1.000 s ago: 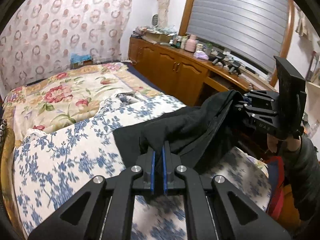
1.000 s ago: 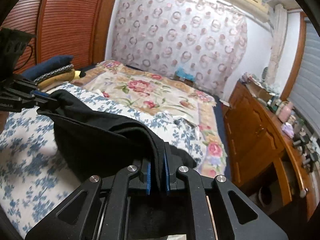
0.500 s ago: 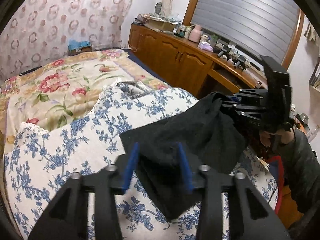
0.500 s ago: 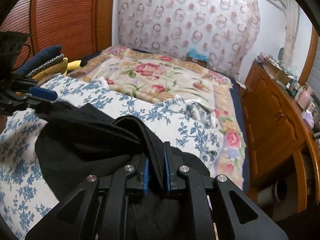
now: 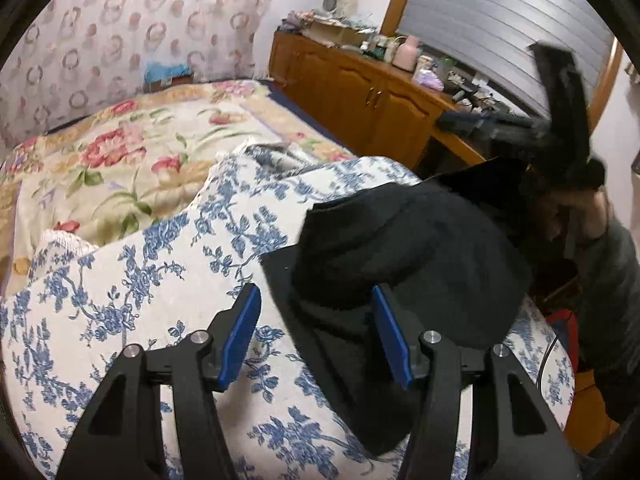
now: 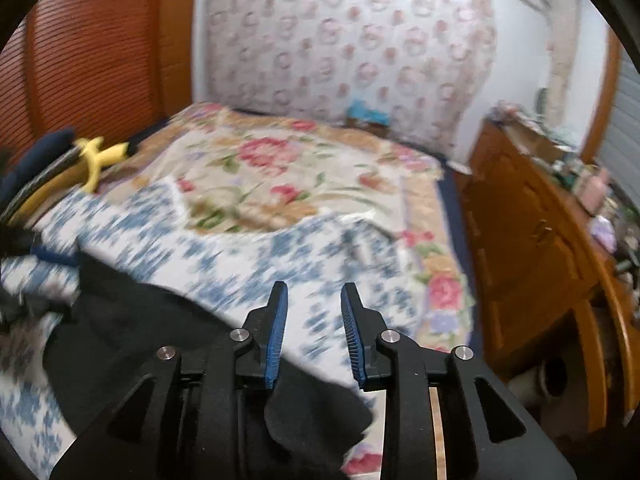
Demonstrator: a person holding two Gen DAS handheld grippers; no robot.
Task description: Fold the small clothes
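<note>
A black garment (image 5: pixel 400 248) lies bunched on the blue-flowered quilt (image 5: pixel 140 280). My left gripper (image 5: pixel 316 316) hovers just over its near edge, jaws opening. The cloth sits loosely between the blue pads (image 5: pixel 240 332), which do not press on it. In the left wrist view the right gripper (image 5: pixel 520 124) is blurred at the upper right, above the garment's far end, held by a hand (image 5: pixel 588 208). In the right wrist view my right gripper (image 6: pixel 315 292) is opening, with only quilt showing between its pads. The garment (image 6: pixel 140 340) lies below and to its left.
A rose-patterned bedspread (image 5: pixel 120 152) covers the far half of the bed. A wooden cabinet (image 5: pixel 360 88) with cluttered top runs along the right side. Stacked cushions with a yellow item (image 6: pixel 96 156) sit at the left, by a louvred wooden door (image 6: pixel 80 60).
Both grippers were shut on the black garment and have since opened and let it go. The cloth has dropped onto the quilt. The right gripper has pulled away from it.
</note>
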